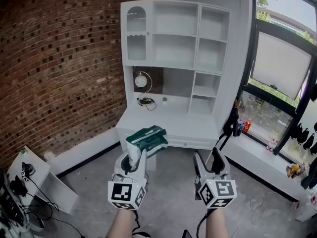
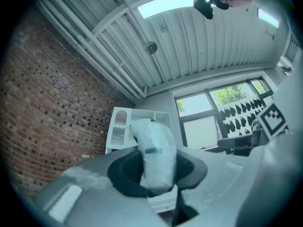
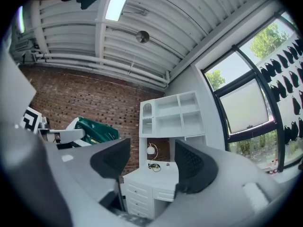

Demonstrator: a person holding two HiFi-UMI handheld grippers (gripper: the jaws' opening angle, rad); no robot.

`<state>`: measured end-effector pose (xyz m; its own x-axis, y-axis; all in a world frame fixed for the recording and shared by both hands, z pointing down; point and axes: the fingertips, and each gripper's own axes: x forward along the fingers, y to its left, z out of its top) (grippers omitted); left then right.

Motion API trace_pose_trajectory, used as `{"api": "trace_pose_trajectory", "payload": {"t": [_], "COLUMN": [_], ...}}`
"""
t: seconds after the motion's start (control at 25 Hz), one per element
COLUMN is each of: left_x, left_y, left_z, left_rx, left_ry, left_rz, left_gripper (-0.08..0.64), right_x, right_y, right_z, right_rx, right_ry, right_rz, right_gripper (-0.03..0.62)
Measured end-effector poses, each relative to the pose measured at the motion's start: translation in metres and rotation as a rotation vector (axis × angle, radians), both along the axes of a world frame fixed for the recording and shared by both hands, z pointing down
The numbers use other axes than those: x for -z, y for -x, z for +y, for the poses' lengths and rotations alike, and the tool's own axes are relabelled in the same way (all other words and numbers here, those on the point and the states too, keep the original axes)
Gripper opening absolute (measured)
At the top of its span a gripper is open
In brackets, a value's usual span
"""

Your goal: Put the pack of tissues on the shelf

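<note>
Head view: left gripper [image 1: 137, 156] is clamped on one end of the pack of tissues [image 1: 147, 140], well short of the shelf [image 1: 174, 49]; right gripper [image 1: 210, 158] gapes empty; that soft, overhanging pack might slip free.

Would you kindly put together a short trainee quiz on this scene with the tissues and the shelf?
1. True or false: the right tongs are open and empty.
2. Which tongs grip the pack of tissues: A left tongs, B right tongs?
3. Fill in: the wall left of the shelf unit is built of ____.
Key: 1 true; 2 A; 3 brick.
</note>
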<state>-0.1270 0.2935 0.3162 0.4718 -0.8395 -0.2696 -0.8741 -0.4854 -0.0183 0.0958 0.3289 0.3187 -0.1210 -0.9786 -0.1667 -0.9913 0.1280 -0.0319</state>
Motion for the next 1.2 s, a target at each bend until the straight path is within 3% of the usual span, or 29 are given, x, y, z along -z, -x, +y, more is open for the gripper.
{"api": "trace_pose_trajectory", "payload": {"t": [0.4,0.88,1.2], "left_x": [-0.01,0.009,0.004], "left_y": [0.02,0.058,0.069], "left_z": [-0.045,-0.152,-0.189], "left_rx": [0.04,-0.032,-0.073], "left_ry": [0.018,-0.013,-0.017], "left_rz": [0.0,-0.009,-0.004], "left_gripper": [0.11,0.11,0.11], "right_x": [-0.016,-0.006,-0.013], "right_y": [0.019,0.055,0.062], "right_z": [-0.06,-0.158,-0.189], "right_rx": [0.047,-0.014,-0.06], "right_ry": [0.029,0.01,0.009], "right_rz": [-0.017,-0.039,-0.037], "right_gripper": [0.301,0.301,0.301]}}
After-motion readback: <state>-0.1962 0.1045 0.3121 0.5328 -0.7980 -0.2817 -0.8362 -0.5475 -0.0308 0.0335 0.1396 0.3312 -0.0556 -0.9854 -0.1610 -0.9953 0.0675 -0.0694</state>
